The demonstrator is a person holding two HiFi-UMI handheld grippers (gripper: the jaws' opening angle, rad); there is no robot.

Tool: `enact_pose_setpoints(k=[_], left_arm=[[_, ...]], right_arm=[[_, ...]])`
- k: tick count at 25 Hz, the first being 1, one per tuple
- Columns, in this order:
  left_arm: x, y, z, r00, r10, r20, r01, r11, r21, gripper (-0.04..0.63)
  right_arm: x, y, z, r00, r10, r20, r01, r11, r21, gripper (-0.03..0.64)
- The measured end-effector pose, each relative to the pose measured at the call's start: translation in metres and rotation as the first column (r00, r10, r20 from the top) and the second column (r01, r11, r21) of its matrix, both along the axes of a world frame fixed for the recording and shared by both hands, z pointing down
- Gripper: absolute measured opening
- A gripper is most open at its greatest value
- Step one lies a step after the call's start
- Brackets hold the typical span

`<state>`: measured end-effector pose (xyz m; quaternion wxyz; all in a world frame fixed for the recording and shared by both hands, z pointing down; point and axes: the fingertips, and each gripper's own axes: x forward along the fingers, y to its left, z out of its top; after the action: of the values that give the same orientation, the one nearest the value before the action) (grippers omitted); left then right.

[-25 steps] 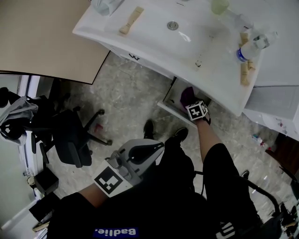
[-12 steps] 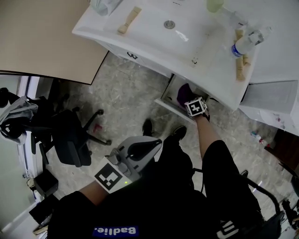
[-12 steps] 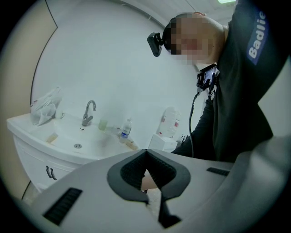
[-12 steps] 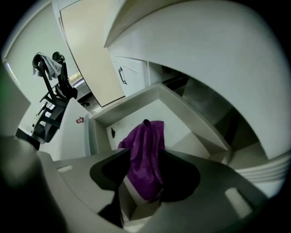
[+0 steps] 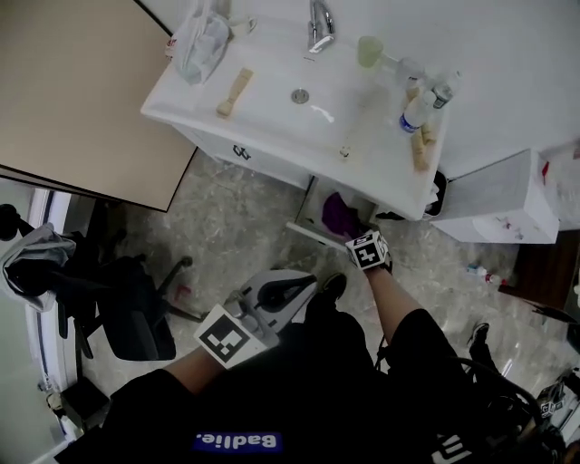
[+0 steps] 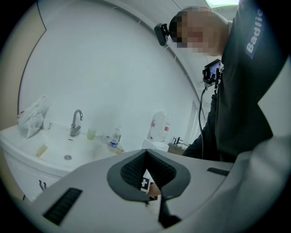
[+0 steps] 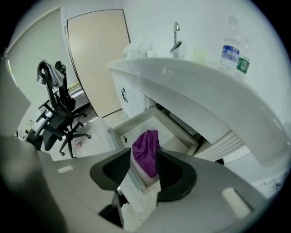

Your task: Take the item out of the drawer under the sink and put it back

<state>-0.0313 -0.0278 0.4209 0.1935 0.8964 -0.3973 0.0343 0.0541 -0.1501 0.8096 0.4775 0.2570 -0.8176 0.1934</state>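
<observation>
A purple cloth (image 5: 337, 216) lies crumpled in the open drawer (image 5: 304, 231) under the white sink (image 5: 272, 100). My right gripper (image 5: 362, 245) hangs just in front of the drawer, its marker cube facing up. In the right gripper view the cloth (image 7: 148, 141) rests inside the drawer (image 7: 120, 132), and the right gripper (image 7: 144, 153) stands open above it without touching it. My left gripper (image 5: 304, 285) is held low near the person's body, shut and empty. In its own view the left gripper (image 6: 146, 152) points toward the sink with its tips together.
A black office chair (image 5: 136, 308) stands on the marble floor at the left. On the sink are a faucet (image 5: 319, 23), a plastic bag (image 5: 201, 41) and a water bottle (image 5: 415, 111). A white box (image 5: 494, 204) sits right of the sink; a beige door panel (image 5: 72, 91) is at upper left.
The right gripper has drawn back a little from the cloth, which stays in the drawer. The head view has pulled back, bringing the faucet into sight. The left gripper barely moved.
</observation>
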Motion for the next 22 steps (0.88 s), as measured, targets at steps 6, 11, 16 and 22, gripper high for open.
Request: enact_pose_setpoints(k=[6, 11, 16, 22], left_arm=[[0.001, -0.002, -0.023, 1.0, 0.022, -0.019, -0.021, 0.999, 0.045, 0.005], [0.007, -0.004, -0.034, 0.998, 0.06, -0.02, -0.058, 0.995, 0.087, 0.005], [0.024, -0.004, -0.042, 0.992, 0.128, -0.007, -0.126, 0.987, 0.099, 0.005], [0.047, -0.009, -0.054, 0.979, 0.206, 0.003, -0.205, 0.971, 0.121, 0.005]], right_arm=[[0.009, 0.035, -0.062, 0.998, 0.031, 0.06, -0.033, 0.999, 0.025, 0.163], [0.001, 0.056, -0.12, 0.985, 0.061, 0.162, -0.074, 0.994, 0.075, 0.161], [-0.009, 0.072, -0.182, 0.955, 0.054, 0.291, -0.097, 0.986, 0.136, 0.16], [0.001, 0.079, -0.238, 0.906, 0.114, 0.408, -0.195, 0.967, 0.164, 0.153]])
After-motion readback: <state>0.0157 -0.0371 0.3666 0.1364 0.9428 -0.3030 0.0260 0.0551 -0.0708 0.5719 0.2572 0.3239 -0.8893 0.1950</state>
